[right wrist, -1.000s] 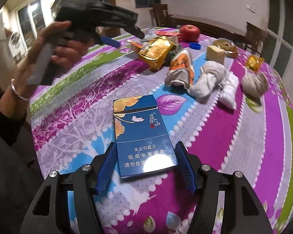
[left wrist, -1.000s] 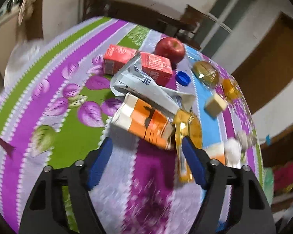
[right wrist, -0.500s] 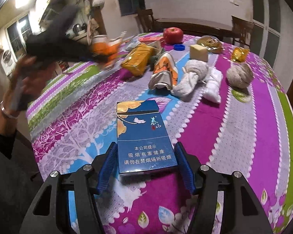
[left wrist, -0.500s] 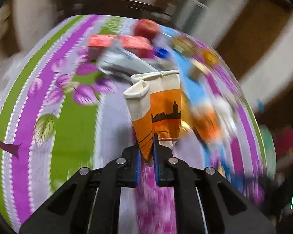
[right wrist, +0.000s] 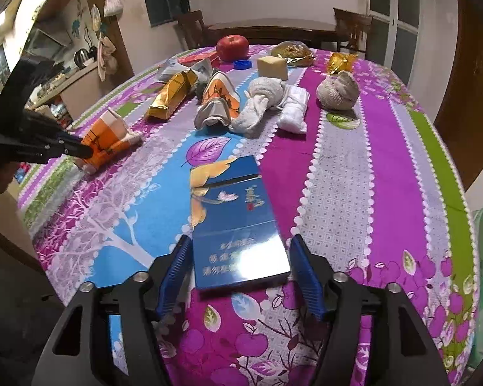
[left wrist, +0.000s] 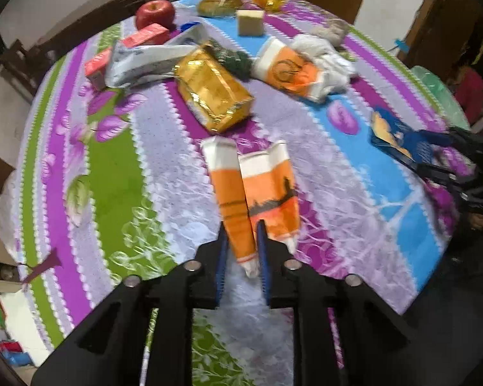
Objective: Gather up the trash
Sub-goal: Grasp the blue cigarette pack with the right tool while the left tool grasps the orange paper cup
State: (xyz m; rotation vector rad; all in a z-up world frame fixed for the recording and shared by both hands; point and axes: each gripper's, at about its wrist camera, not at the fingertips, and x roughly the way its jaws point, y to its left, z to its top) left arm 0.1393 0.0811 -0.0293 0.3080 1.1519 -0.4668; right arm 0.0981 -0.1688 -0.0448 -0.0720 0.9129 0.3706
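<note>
- Left gripper [left wrist: 241,251] is nipped in tight on the lower end of a flattened orange-and-white carton [left wrist: 251,193], jaws just easing apart, the pads close against the carton between them.
- That carton hangs out ahead of the fingers, above the purple, green and blue flowered tablecloth [left wrist: 112,173].
- Right gripper [right wrist: 238,276] sits low at the near edge of the table, jaws widening, a blue cigarette pack [right wrist: 235,225] lying flat on the cloth between them; a gap shows on each side, so the pads are off it.
- From the right wrist view, the left gripper [right wrist: 80,151] shows at the far left, carton [right wrist: 108,135] in its tip.
- Further back, a crumpled gold foil bag [left wrist: 212,90] lies beside a second orange carton [left wrist: 289,70] and some white crumpled tissue [left wrist: 328,58].
- At the far end: a red apple [left wrist: 154,13], red small boxes [left wrist: 145,37], a blue bottle cap [right wrist: 242,63], a pale yellow block [left wrist: 249,22].
- A grey-white plastic wrapper [left wrist: 148,61] lies between the red boxes and the gold bag.
</note>
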